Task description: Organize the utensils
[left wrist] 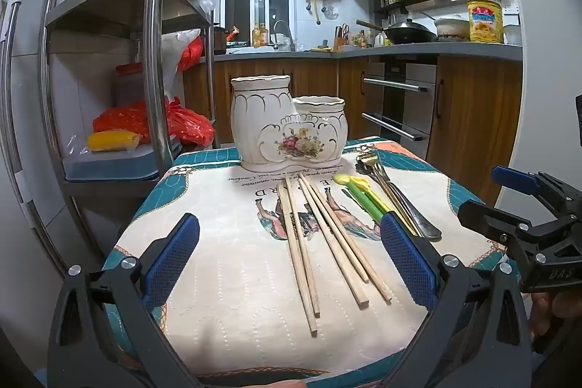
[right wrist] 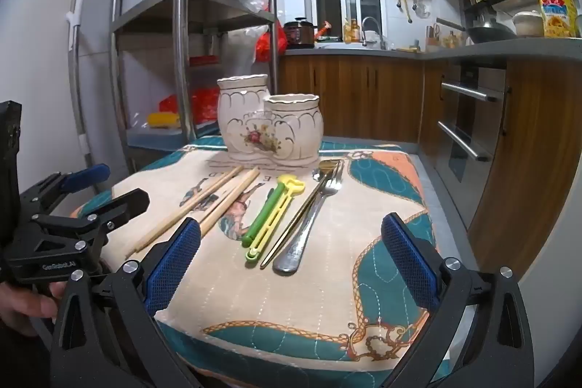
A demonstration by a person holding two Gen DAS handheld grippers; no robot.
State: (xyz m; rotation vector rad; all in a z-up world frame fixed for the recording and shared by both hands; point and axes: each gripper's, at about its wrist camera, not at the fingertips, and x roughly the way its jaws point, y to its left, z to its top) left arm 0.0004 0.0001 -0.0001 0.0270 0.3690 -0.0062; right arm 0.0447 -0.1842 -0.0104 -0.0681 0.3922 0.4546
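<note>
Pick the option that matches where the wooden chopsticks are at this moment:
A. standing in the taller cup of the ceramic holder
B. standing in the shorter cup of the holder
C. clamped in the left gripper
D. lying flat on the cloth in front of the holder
D: the wooden chopsticks lie flat on the patterned cloth in front of the ceramic holder, and the left gripper stands open above them, gripping nothing.

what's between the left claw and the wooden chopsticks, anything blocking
Nothing visible. The left claw hangs open over the wooden chopsticks, which lie bare on the cloth. The ceramic holder stands beyond their far tips, with no object in between.
</note>
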